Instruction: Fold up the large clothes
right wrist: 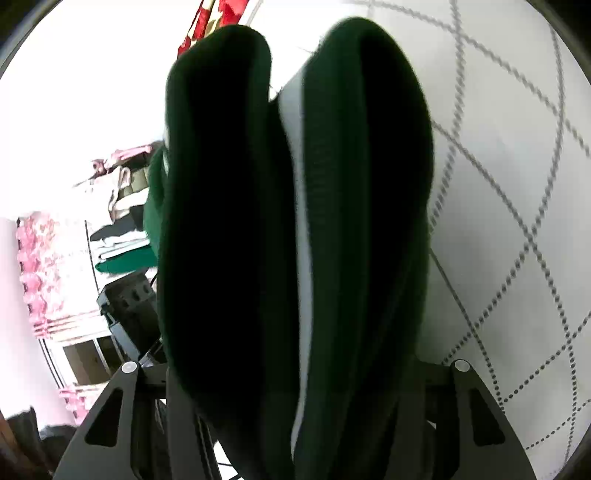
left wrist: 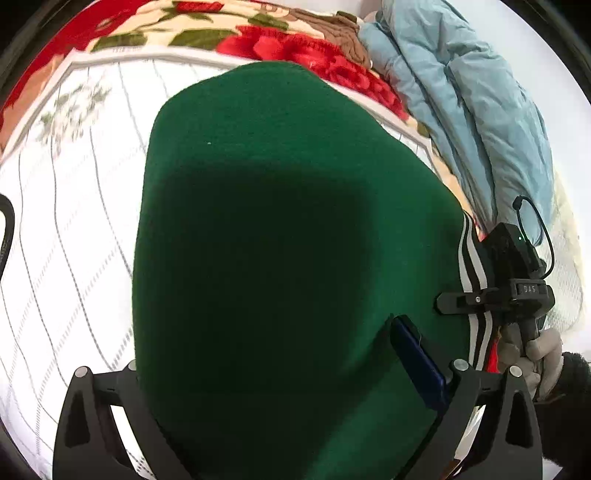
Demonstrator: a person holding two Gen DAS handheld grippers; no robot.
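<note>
White bedsheet [left wrist: 74,229], grey lattice lines with a faint leaf print, covering the bed beneath everything else.

Green fleece garment [left wrist: 280,240], dark, striped black and white along one edge; draped over the bedsheet and filling the middle of both wrist views. In the right wrist view it hangs in two thick folds with a pale band between them.

Light blue padded jacket [left wrist: 476,110], crumpled at the far right of the bed.

Floral blanket [left wrist: 229,33], red and cream, along the far edge of the bedsheet.

Left gripper [left wrist: 291,402]: fabric covers the space between its fingers; one blue pad shows against the cloth; whether it pinches cannot be told.

Right gripper [right wrist: 295,406]: fingers spread wide, garment bunched between them; grip cannot be told. Held in a gloved hand [left wrist: 535,362].
</note>
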